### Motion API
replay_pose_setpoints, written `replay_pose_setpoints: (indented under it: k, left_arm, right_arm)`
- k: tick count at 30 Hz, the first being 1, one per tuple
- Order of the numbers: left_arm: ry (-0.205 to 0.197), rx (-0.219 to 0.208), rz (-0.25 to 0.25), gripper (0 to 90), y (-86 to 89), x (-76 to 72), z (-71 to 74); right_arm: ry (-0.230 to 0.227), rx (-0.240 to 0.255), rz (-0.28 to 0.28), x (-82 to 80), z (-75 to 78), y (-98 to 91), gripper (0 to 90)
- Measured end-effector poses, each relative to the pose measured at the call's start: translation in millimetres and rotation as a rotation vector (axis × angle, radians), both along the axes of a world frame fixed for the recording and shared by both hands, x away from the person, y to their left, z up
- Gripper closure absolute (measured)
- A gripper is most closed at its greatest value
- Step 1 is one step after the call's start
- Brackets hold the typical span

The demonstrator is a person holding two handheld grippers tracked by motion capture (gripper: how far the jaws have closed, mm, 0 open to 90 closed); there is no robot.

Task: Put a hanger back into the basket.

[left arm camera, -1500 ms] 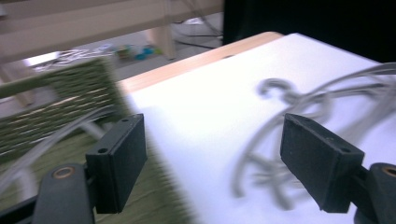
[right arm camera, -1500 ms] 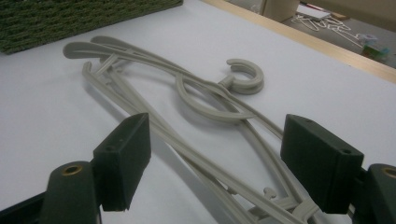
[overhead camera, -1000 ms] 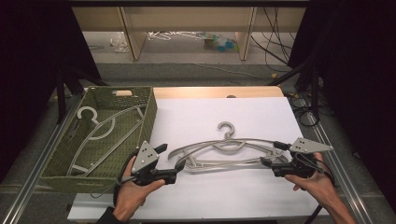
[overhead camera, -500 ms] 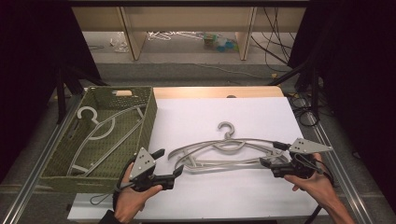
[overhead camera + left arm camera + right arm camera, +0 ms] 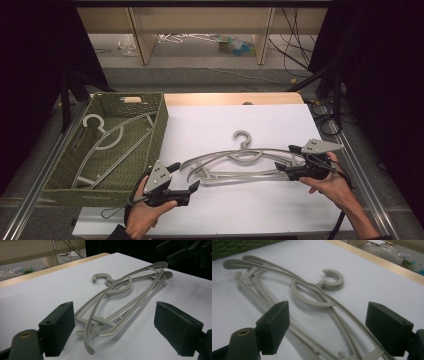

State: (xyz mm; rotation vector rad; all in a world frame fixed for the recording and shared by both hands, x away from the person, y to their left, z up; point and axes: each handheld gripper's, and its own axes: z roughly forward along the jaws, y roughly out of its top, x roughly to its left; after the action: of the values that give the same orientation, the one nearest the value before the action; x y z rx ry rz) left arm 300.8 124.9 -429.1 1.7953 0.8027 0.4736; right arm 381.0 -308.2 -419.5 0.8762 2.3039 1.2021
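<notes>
Two grey hangers [image 5: 240, 162] lie tangled near the desk's [image 5: 280, 120] front edge, one at each end flanked by a released tool: left tool [image 5: 184, 179], right tool [image 5: 286, 161]. Approaching opposite ends probably permits pulling them apart before binning in the green basket [image 5: 159, 131].

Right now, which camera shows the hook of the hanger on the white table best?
The right gripper view: the hook sits close and sharp, its open curl plain to see between the two black jaws. The left gripper view shows the hook farther off and smaller. The high view shows it tiny, but tells where it lies on the table.
</notes>
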Motion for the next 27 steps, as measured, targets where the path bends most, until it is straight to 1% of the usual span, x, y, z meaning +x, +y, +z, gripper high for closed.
replay_pose_setpoints:
  k: [1, 2, 4, 6, 7, 9, 10, 11, 12, 13, 14, 15, 16, 17, 18, 20, 21, 22, 23, 24, 26, 27]
  left_arm:
    - [0.000, 0.000, 0.000, 16.8, 0.0, 0.0, 0.0]
    - [0.006, -0.005, 0.002, 16.8, -0.4, -0.2, -0.2]
    - [0.007, -0.003, 0.001, 16.9, -0.3, 0.2, -0.6]
    - [0.008, -0.002, 0.001, 16.9, 0.0, 0.6, -1.0]
    - [0.005, 0.005, -0.001, 16.9, 0.5, 1.0, -1.0]
    - [0.012, 0.000, 0.004, 17.0, 0.5, 0.6, -1.4]
    - [0.013, 0.000, 0.005, 17.1, 0.9, 0.3, -1.5]
    - [0.013, 0.000, 0.004, 17.1, 1.2, 0.2, -1.4]
    - [0.011, -0.003, 0.004, 17.1, 1.4, 0.2, -1.3]
    - [0.007, -0.001, 0.003, 17.1, 1.9, 0.2, -1.0]
    - [0.011, -0.004, 0.006, 17.1, 1.8, -0.1, -1.2]
    - [0.006, 0.005, 0.003, 17.1, 2.5, 0.2, -1.1]
    - [0.008, 0.007, 0.005, 17.1, 2.8, 0.1, -1.1]
    - [0.015, -0.008, 0.008, 17.1, 2.3, -0.1, -1.7]
    - [0.016, -0.006, 0.008, 17.1, 2.6, -0.2, -1.5]
    - [0.017, -0.008, 0.008, 17.2, 2.5, -0.3, -1.8]
    - [0.021, -0.007, 0.010, 17.2, 2.5, -0.7, -1.8]
    - [0.022, -0.007, 0.008, 17.3, 2.6, -0.8, -1.9]
    - [0.022, -0.010, 0.007, 17.4, 2.7, -0.9, -1.7]
    - [0.021, -0.012, 0.007, 17.4, 2.8, -0.9, -1.5]
    - [0.021, -0.012, 0.008, 17.5, 3.4, -0.6, -1.5]
    - [0.022, -0.009, 0.009, 17.6, 3.9, -0.6, -1.6]
  right_arm:
    - [0.000, 0.000, 0.000, 0.0, 0.0, 0.0, 20.9]
    - [0.013, -0.002, -0.004, 5.1, 0.4, 0.0, 22.5]
    - [0.018, -0.035, -0.015, 17.5, -0.1, 0.0, 23.4]
    - [0.049, -0.061, -0.015, 31.0, -2.0, 0.5, 25.0]
    - [0.053, -0.079, -0.019, 34.7, -3.1, 1.0, 26.9]
    - [0.055, -0.129, -0.015, 46.1, -6.5, 1.8, 29.5]
    - [0.055, -0.137, -0.014, 51.4, -7.9, 2.2, 31.4]
    - [0.070, -0.143, -0.021, 56.3, -9.5, 3.1, 35.1]
    - [0.075, -0.151, -0.008, 59.9, -10.3, 3.4, 36.5]
    - [0.092, -0.161, -0.012, 62.8, -10.9, 4.6, 36.9]
    - [0.096, -0.175, -0.014, 66.1, -12.2, 5.8, 38.6]
    - [0.086, -0.172, -0.003, 70.2, -15.5, 7.5, 41.0]
    - [0.091, -0.177, 0.001, 73.2, -17.5, 8.4, 41.9]
    - [0.098, -0.194, 0.000, 75.3, -19.4, 9.1, 42.9]
    - [0.107, -0.216, 0.006, 77.2, -21.4, 10.0, 44.1]
    - [0.114, -0.248, 0.021, 80.8, -24.8, 12.0, 46.1]
    - [0.109, -0.261, 0.023, 82.7, -26.3, 13.0, 46.9]
    - [0.117, -0.283, 0.034, 85.3, -29.0, 15.0, 48.9]
    - [0.120, -0.299, 0.039, 86.1, -30.4, 16.4, 49.7]
    - [0.120, -0.299, 0.039, 86.1, -30.4, 16.4, 49.7]
    - [0.130, -0.332, 0.041, 86.7, -34.0, 20.1, 50.6]
    - [0.117, -0.351, 0.055, 88.7, -35.8, 20.9, 51.5]
